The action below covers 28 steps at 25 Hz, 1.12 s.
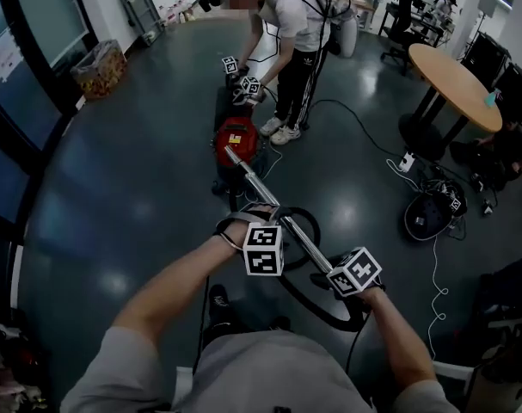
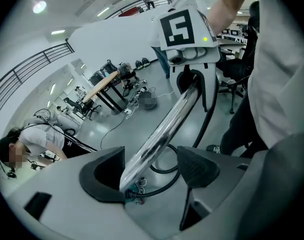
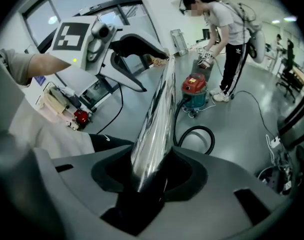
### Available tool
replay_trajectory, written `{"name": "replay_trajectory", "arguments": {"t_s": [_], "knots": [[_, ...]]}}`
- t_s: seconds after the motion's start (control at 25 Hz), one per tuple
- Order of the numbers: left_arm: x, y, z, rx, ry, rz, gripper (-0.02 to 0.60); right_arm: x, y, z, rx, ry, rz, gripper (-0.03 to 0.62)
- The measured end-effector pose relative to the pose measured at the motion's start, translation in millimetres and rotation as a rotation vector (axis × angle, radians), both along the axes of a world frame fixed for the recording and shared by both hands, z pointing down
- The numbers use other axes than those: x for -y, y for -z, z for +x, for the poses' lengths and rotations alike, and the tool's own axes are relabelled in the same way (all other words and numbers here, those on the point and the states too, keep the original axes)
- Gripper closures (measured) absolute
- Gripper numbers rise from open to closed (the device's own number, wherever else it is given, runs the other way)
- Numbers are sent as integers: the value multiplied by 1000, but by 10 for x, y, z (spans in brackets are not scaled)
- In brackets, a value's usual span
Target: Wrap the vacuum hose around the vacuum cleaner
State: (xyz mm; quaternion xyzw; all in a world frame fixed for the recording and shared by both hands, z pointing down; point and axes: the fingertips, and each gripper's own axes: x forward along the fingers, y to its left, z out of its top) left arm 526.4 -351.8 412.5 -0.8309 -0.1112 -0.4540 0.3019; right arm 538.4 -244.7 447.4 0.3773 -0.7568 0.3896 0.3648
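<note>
A chrome vacuum tube [image 1: 259,188] runs from the red vacuum cleaner [image 1: 236,136] back toward me. My left gripper [image 1: 267,218] stands open around the tube [image 2: 164,129]; the tube lies against the left pad [image 2: 104,176] with a gap to the right pad. Further down the tube my right gripper [image 1: 331,271] is shut on it, its jaws clamped round the tube [image 3: 157,119]. The black hose [image 1: 308,222] loops on the floor under both grippers. The right gripper view shows the vacuum cleaner [image 3: 194,86] and the hose loop [image 3: 199,134] ahead, with the left gripper [image 3: 134,49] higher on the tube.
Another person [image 1: 295,24] bends over the vacuum cleaner holding two grippers [image 1: 243,83]. A round wooden table [image 1: 454,80] stands at the right. A power strip with cables [image 1: 407,162] and a dark round object [image 1: 428,218] lie on the floor. A basket [image 1: 97,67] sits far left.
</note>
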Motion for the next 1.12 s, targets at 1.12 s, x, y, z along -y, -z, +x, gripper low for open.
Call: {"name": "replay_trajectory", "arguments": {"t_s": [1.12], "knots": [[978, -607, -1633, 63, -66, -305, 483, 1696, 368, -1418, -498, 706, -243, 437]]}}
